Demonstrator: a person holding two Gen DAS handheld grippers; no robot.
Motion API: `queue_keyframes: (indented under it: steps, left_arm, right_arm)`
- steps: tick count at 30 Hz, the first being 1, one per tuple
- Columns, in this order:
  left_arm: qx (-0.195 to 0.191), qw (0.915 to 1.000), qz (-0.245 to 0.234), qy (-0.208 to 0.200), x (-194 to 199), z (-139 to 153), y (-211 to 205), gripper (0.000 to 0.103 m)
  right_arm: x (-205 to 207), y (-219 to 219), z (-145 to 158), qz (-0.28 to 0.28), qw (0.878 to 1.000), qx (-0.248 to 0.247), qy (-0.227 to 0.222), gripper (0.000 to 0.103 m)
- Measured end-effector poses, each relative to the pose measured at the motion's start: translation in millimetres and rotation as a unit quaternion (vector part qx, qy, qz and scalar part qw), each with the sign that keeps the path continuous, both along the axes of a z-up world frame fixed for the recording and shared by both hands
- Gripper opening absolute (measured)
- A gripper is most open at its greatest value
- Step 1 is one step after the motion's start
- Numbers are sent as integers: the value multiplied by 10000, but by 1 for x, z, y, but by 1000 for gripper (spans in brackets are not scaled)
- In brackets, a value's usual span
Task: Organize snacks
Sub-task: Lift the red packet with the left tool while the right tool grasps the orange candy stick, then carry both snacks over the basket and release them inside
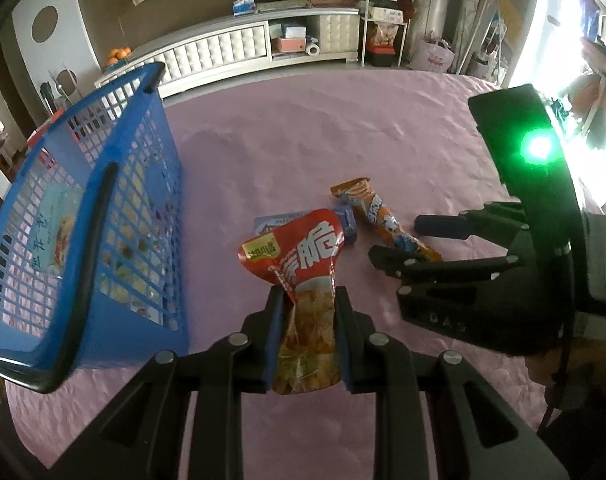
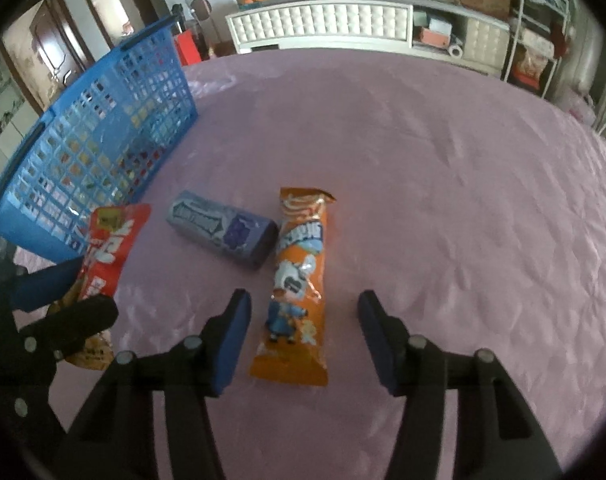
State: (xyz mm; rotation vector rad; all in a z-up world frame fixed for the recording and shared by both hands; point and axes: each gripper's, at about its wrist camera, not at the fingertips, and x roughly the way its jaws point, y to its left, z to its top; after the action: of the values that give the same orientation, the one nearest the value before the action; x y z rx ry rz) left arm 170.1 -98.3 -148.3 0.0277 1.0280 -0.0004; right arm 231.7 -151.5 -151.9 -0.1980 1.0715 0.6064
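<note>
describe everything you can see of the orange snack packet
The orange snack packet is a long, glossy sealed wrapper with crimped ends, printed with cartoon figures and white lettering. It lies flat on the pink tablecloth, its far end beside the purple box. The right gripper straddles its near half, pads not yet pressing.

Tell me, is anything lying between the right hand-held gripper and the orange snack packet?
Nothing visible does. The orange snack packet already lies between the open fingers of the right hand-held gripper, with bare pink cloth on either side. The purple box sits farther out, beside the packet's top.
</note>
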Motion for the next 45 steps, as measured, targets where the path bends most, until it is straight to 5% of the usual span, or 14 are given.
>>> queue_keyframes:
  steps: [4,8,32,45]
  left_arm:
    - [34,10000,29,43,-1,-4,-1,22]
    - [61,9999,48,72,-1,-4,0,22]
    - [-224,9930,-276,-1126,-75,103,48,22]
    - [93,9873,-260,-1563,-102,146,106,22]
  right_arm:
    - [-6,2,-1,31,9993,-258,-254,34]
    - [-16,-5,3,108,9998,-115,-142,28]
    - [-124,-1,151,92,9909,326,-1302,28]
    - [-144,51,189,315,9850,535,-1613,28]
